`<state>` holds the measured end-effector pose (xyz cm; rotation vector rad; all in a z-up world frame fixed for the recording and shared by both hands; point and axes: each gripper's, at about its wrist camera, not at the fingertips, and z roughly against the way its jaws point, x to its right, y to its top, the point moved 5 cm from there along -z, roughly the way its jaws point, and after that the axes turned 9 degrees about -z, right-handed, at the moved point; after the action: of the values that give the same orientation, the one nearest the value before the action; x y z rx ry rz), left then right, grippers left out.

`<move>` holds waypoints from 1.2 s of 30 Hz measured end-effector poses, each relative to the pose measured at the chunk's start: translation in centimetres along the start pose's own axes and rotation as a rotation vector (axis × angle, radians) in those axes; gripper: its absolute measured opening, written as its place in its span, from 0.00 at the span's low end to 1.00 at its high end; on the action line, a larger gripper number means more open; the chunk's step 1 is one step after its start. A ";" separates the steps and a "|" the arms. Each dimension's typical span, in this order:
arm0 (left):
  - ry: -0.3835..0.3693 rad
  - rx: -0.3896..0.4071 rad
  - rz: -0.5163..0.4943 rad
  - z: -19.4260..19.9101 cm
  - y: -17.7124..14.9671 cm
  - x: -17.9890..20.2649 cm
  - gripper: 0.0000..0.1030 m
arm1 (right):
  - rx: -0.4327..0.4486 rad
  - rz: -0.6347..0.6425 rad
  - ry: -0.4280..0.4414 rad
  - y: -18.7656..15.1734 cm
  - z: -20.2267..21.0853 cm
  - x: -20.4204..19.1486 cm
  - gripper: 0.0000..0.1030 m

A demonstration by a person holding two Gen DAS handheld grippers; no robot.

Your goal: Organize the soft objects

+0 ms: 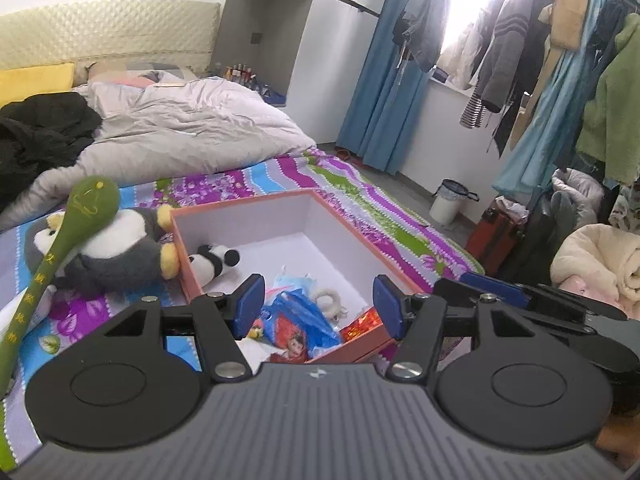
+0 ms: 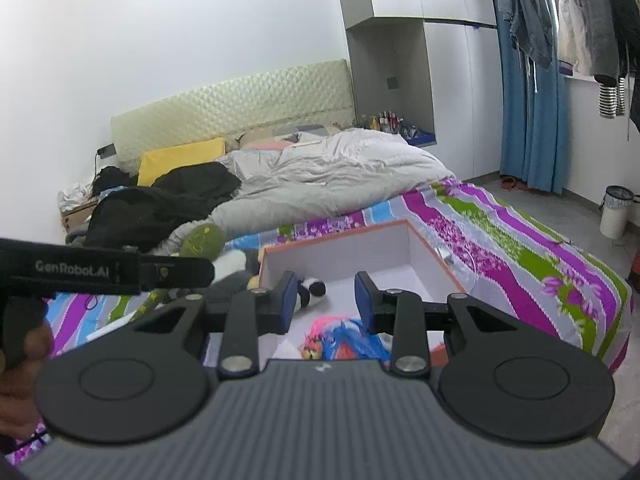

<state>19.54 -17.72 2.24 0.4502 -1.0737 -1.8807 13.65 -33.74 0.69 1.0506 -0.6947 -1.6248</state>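
A bed (image 1: pixel 256 176) covered by a striped sheet in purple, green, blue and grey is taking up most of the room, with a rumpled pale grey duvet (image 1: pixel 188 128) lying across its head end below a quilted cream headboard (image 1: pixel 108 28). A yellow pillow (image 2: pixel 180 160) and a heap of black clothing (image 2: pixel 168 200) are sitting at the head corner, beside the duvet.

An orange-walled box (image 1: pixel 280 216) with a white inside is resting near the foot edge of the bed. A small panda plush (image 1: pixel 214 262) is lying inside against its left wall, and a blue plastic bag (image 1: pixel 304 316) with other soft bits is lying in its near corner. Just outside that left wall, a grey and white penguin plush (image 1: pixel 116 248) is lying on the sheet with a long green snake plush (image 1: pixel 60 248) draped over it.

The left claw (image 1: pixel 316 306) is hovering over the box's near corner, jaws spread wide and holding nothing. The right claw (image 2: pixel 326 302) is hanging over the box too, jaws parted and empty.

Beyond the bed, blue curtains (image 1: pixel 380 92) are hanging by a bright window, clothes (image 1: pixel 560 80) are crowding a rail, and a white bin (image 1: pixel 450 202) is standing on the grey floor (image 2: pixel 560 208).
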 end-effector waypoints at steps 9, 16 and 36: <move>0.028 -0.031 0.025 0.4 -3.2 -0.6 0.64 | -0.025 0.026 -0.020 -2.3 0.1 -0.4 0.33; 0.064 -0.053 0.020 -0.2 -4.6 -1.3 0.64 | -0.060 0.019 -0.032 -3.3 -0.8 -0.2 0.33; 0.094 -0.071 0.030 -0.9 -4.7 -1.5 0.74 | -0.058 0.036 -0.046 -3.7 -1.1 -0.4 0.25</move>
<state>18.47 -15.82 -2.25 0.4747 -0.9436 -1.8468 13.01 -32.21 -2.80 0.9568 -0.6888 -1.6326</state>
